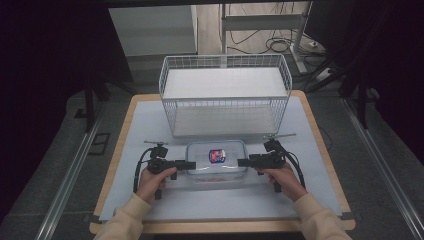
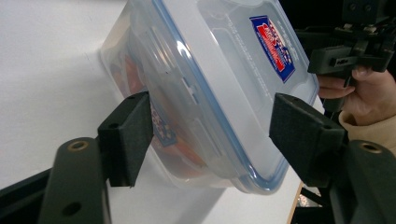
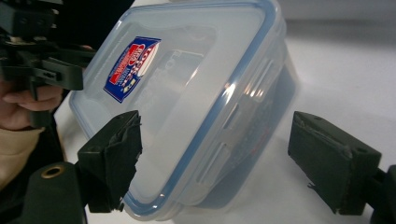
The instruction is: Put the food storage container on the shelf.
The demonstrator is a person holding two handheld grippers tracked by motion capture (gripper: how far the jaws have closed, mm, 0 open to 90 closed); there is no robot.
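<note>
A clear plastic container [image 1: 216,169] with a blue-rimmed lid and a red-and-blue label [image 1: 216,155] sits on the white mat near the front. Something orange-red shows through its wall [image 2: 133,77]. My left gripper [image 1: 192,164] is at its left end, open; in the left gripper view the container's end [image 2: 219,60] lies between the spread jaws of that gripper [image 2: 212,135]. My right gripper [image 1: 242,162] is at the right end, also open. Its jaws [image 3: 222,158] straddle the container [image 3: 196,84], the right pad [image 3: 329,158] clearly apart from the wall.
A white wire basket [image 1: 225,107] stands just behind the container, its open top facing up. The white mat [image 1: 145,125] covers a wooden tabletop [image 1: 320,135]. Cables and a desk frame lie on the floor beyond.
</note>
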